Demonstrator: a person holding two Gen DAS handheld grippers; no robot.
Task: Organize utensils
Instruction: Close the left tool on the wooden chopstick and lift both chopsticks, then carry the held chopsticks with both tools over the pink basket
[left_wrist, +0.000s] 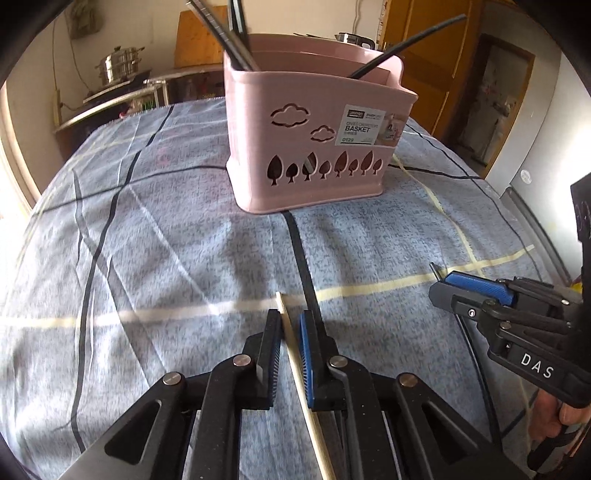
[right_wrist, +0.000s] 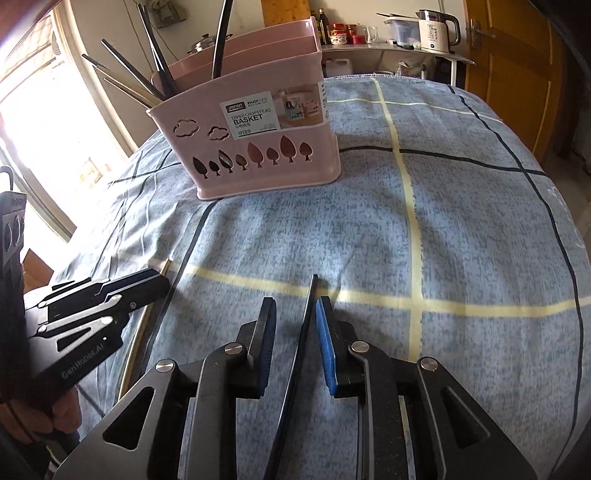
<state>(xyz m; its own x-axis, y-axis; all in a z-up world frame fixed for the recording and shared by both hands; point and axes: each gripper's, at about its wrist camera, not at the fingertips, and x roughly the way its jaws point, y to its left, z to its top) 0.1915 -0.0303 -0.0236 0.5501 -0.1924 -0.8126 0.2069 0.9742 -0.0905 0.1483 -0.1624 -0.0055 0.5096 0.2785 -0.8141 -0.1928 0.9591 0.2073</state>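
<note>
A pink divided chopstick basket (left_wrist: 258, 122) (right_wrist: 184, 155) stands on the blue checked cloth, with dark chopsticks (left_wrist: 229, 40) (right_wrist: 159, 62) leaning in its left compartment and a black utensil handle (left_wrist: 406, 40) in another. My left gripper (left_wrist: 291, 315) (right_wrist: 159, 277) is shut on a pale wooden chopstick (left_wrist: 295, 369), which lies low over the cloth and points toward the basket. My right gripper (right_wrist: 295, 302) (left_wrist: 443, 284) is open; a black chopstick (right_wrist: 308, 317) runs between its jaws, close to the right blue pad and clear of the left one.
The cloth (right_wrist: 461, 221) covers a table that drops away at its edges. A counter behind holds a kettle (right_wrist: 437, 31), jars and a steel pot (left_wrist: 118, 66). A wooden door (right_wrist: 517, 74) is at the right, a bright window (right_wrist: 44, 129) at the left.
</note>
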